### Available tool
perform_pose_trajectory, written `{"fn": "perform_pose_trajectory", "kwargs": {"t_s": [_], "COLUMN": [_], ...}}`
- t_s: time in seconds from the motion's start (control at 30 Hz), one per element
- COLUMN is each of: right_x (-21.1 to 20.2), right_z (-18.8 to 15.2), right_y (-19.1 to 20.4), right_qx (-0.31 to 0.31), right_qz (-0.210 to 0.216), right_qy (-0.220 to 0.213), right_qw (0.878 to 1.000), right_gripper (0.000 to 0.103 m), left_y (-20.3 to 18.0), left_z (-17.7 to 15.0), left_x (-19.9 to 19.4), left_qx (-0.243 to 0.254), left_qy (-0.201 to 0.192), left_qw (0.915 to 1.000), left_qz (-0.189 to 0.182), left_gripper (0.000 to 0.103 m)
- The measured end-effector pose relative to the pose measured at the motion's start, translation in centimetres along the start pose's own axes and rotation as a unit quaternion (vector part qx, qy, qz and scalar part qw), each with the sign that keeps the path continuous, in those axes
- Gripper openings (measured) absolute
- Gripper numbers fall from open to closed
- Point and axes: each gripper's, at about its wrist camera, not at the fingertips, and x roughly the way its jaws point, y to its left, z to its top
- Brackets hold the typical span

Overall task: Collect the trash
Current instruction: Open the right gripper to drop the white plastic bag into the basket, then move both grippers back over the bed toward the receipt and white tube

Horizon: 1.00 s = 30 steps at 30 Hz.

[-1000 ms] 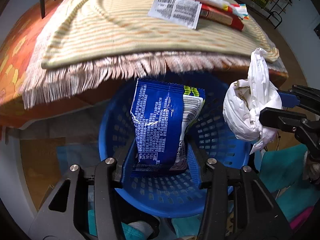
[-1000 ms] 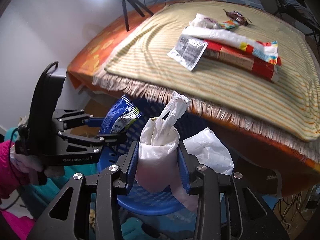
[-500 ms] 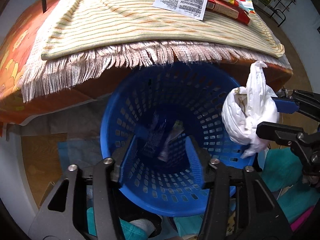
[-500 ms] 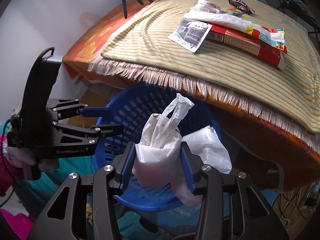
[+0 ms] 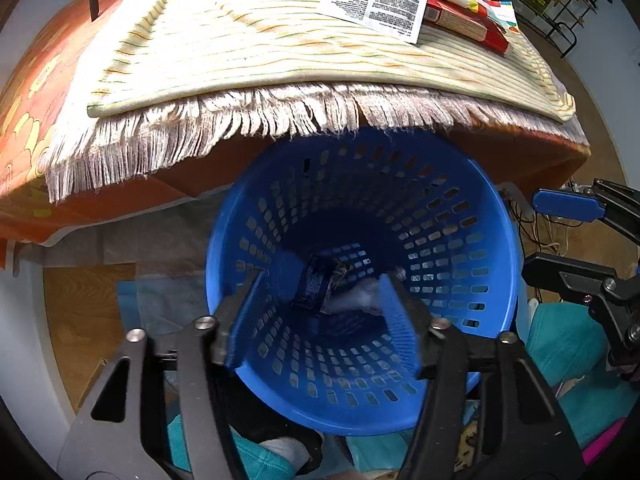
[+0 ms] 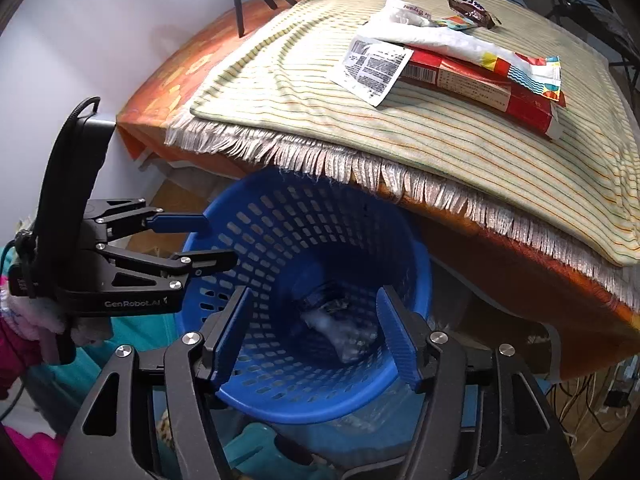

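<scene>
A blue perforated basket [image 5: 496, 264] [image 6: 416, 264] stands on the floor under the table's fringed edge. At its bottom lie a dark blue snack packet [image 5: 314, 288] and a crumpled white plastic bag [image 5: 360, 294] [image 6: 344, 334]. My left gripper [image 5: 320, 312] hangs open over the basket's mouth, nothing between its fingers. My right gripper [image 6: 316, 332] is open above the basket too; it shows at the right edge of the left wrist view [image 5: 560, 236]. On the striped cloth [image 6: 460, 136] rest a white label packet [image 6: 374, 68], a red box [image 6: 480, 84], a white wrapper [image 6: 440, 36] and a brown wrapper [image 6: 472, 8].
The table's orange cover [image 5: 36, 92] overhangs the basket's far side. Teal fabric [image 5: 568, 344] lies on the floor around the basket. A black tripod leg [image 6: 240, 0] stands at the table's back. Cables [image 6: 592, 392] trail on the wooden floor at right. A person's pink sleeve [image 6: 16, 344] holds the left gripper.
The left gripper dropped the blue snack packet into the basket first. Then the right gripper opened, and the white plastic bag fell in beside it. Both grippers are empty now.
</scene>
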Motion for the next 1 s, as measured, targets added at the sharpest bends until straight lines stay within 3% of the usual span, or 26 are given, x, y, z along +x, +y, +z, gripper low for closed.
{"fn": "perform_pose_trajectory", "kwargs": {"t_s": [0.27,0.5,0.63,0.77,1.0], "right_x": [-1.0,-2.9,-4.2,-5.9,-6.9], "right_z": [0.5,2.0,3.3,5.2,8.2], "right_y": [-1.0,-2.6,-3.4,-4.4,-7.0], "right_qx": [0.015,0.023,0.021,0.007,0.014], "right_qz": [-0.009,-0.016,-0.01,-0.022,-0.044], "right_qy": [-0.007,-0.038,-0.067,-0.105,-0.124], "right_qw": [1.0,0.999,0.997,0.994,0.991], "right_gripper": [0.069,0.069,0.069,0.069,0.069], "left_y": [-0.1,-0.9,-1.5,-2.4,-2.3], "left_z": [1.0,2.5,4.0,5.6,9.9], "left_x": [-0.5,-1.2,-1.8,-2.5,-4.1], "left_qx": [-0.005,-0.003,-0.001,0.011,0.022], "left_qy": [-0.004,-0.014,-0.025,-0.04,-0.07], "left_qw": [1.0,0.9998,0.9994,0.9988,0.997], "left_qz": [-0.005,-0.016,-0.022,-0.025,-0.023], "left_gripper": [0.068,0.068,0.076,0.077,0.077]}}
